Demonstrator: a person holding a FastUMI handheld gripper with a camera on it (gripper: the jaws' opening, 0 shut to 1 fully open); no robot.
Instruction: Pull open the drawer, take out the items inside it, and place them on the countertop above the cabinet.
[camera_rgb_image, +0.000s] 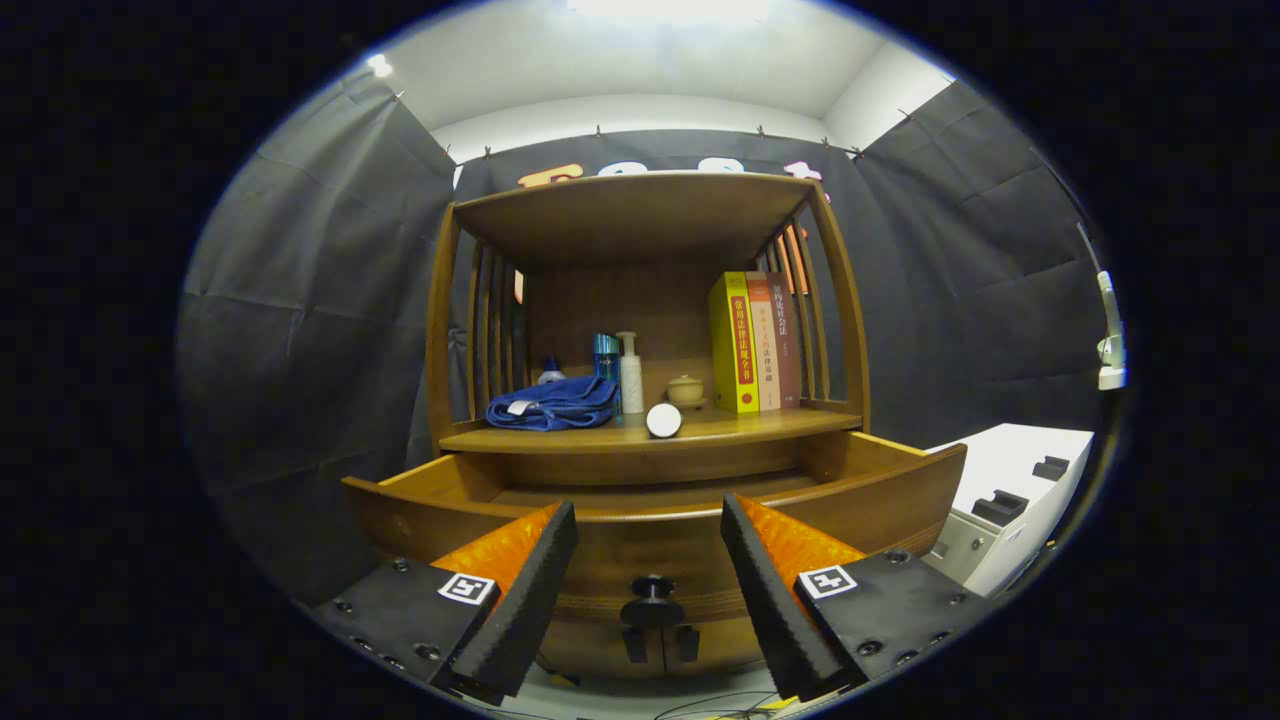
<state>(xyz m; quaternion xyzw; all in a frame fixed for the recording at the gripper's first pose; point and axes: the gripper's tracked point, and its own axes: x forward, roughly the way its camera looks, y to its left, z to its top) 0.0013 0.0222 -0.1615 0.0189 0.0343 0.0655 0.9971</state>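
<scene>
The drawer (650, 500) stands pulled out at lower centre, its knob (652, 590) between the wide, empty claw (650, 590). On the table (760, 425) above, a soft cloth (555, 403) suits pinching at a fold.

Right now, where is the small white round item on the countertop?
In the gripper view the white round item sits at the front edge of the countertop, right of the blue cloth and below the white bottle, beyond the open gripper.
</scene>
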